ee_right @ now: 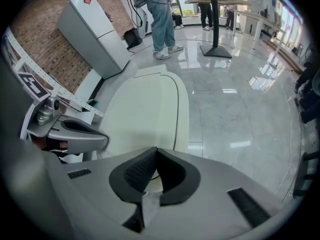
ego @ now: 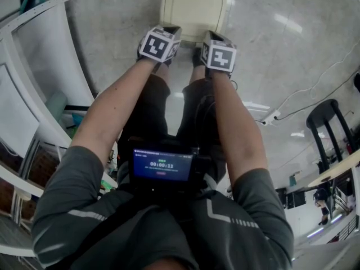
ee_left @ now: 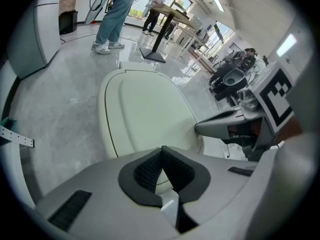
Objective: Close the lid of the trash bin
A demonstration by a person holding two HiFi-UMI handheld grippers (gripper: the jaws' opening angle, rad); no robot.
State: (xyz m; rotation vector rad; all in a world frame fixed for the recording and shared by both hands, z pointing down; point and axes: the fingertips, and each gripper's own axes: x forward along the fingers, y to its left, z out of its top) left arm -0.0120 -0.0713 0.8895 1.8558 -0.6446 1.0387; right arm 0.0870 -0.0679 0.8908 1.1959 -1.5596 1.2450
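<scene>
Over the lid point(ego: 194, 7) edge hover left gripper point(ee_left: 161, 151), right gripper point(ee_right: 156, 153), jaws together.

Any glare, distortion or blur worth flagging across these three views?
Head view: ceiling-light glare streaks the glossy floor; edges bow. Left gripper view: heavy fisheye, black corners, lid sharp. Right gripper view: same vignette, bright reflections on the floor, lid evenly lit.

1. Showing plain cream all over the trash bin lid point(ego: 194, 7).
2. Carrying black-and-white square markers on the cubes point(ego: 160, 44) of the left gripper point(ee_left: 161, 150) and the right gripper point(ee_right: 156, 151).
3. Pairing light grey shells with black textured pads point(ee_left: 145, 171) on both.
4. Gleaming pale grey, faintly marbled, across the floor point(ego: 270, 44).
5. Wearing dark grey with lighter stripes on the shirt point(ego: 236, 224).
6. Glowing white digits on the dark blue screen point(ego: 162, 165).
7. Showing red-brown brick on the wall point(ee_right: 45, 19).
</scene>
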